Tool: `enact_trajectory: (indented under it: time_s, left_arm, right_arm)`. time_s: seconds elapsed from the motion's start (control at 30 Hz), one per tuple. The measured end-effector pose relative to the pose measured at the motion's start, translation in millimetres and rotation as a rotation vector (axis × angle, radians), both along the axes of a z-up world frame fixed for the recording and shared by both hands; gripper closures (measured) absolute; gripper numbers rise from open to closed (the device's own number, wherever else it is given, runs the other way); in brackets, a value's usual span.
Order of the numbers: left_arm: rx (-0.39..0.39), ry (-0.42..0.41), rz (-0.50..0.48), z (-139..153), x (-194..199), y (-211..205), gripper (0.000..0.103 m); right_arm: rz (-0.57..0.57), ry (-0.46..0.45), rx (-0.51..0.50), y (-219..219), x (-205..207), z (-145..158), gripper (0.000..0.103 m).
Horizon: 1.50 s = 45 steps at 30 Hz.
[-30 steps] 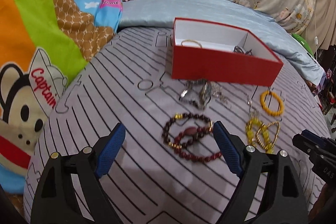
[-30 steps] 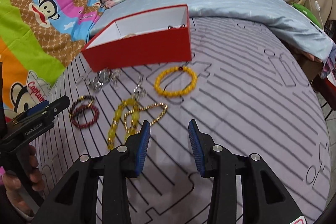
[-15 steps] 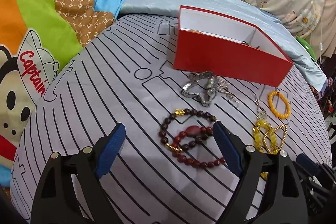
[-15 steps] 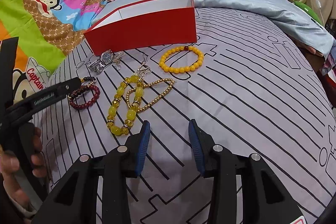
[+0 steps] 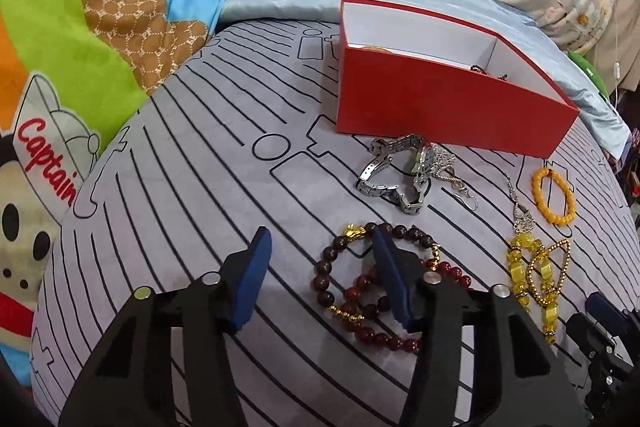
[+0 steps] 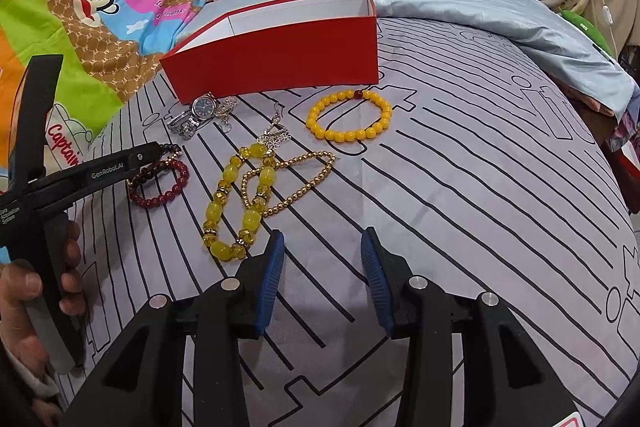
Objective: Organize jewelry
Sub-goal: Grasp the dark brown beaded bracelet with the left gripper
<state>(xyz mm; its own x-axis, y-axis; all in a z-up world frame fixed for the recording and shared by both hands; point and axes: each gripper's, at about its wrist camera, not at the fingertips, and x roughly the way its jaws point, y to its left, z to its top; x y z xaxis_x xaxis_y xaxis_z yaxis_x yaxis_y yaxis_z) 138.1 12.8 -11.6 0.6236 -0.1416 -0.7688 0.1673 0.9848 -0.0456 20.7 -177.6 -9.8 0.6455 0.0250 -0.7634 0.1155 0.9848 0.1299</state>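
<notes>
The striped bed cover lies bare ahead of my right gripper, fingers half open, empty. Red box sits far. My left gripper, marked "GenRobot.AI", has been closing, one finger inside the dark bead bracelets, gripping nothing.

On the striped bed cover lie five beaded bracelets: one dark brown, one dark red, one orange-yellow, one of large yellow beads and one of small gold beads. There is one silver watch, one silver chain, one silver earring and one red box
</notes>
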Motion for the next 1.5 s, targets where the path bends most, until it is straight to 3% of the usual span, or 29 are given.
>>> enact_trajectory:
  time_s: [0.1,0.2,0.23,0.27,0.53,0.7,0.87,1.5]
  left_arm:
    - [0.027,-0.004,-0.022,0.1,2.7,-5.5,0.064]
    - [0.033,-0.009,-0.056,1.0,1.6,-11.2,0.081]
    - [0.029,-0.010,-0.061,1.3,1.4,-11.6,0.093]
    - [0.020,-0.009,-0.062,1.5,1.1,-10.8,0.095]
    - [-0.088,-0.049,-0.027,9.5,-12.0,5.4,0.096]
    - [-0.122,-0.056,-0.007,10.1,-25.3,12.5,0.096]
    - [-0.124,-0.056,-0.004,9.7,-31.5,13.4,0.096]
    - [-0.144,-0.019,-0.022,3.9,-25.9,12.9,0.095]
  right_arm:
    - [-0.001,0.000,0.000,0.7,0.9,-0.1,0.062]
    - [-0.001,0.000,-0.002,0.6,1.0,-0.1,0.061]
    - [-0.001,0.000,-0.003,0.5,1.4,-0.3,0.061]
    - [-0.001,0.000,-0.003,0.4,1.7,-0.3,0.061]
    - [0.012,-0.004,0.044,1.2,5.2,4.6,0.061]
    - [0.060,-0.022,0.042,15.8,15.1,13.7,0.068]
    - [0.089,-0.020,0.032,27.5,32.0,14.2,0.079]
    - [0.061,0.005,0.029,21.5,50.8,-2.4,0.094]
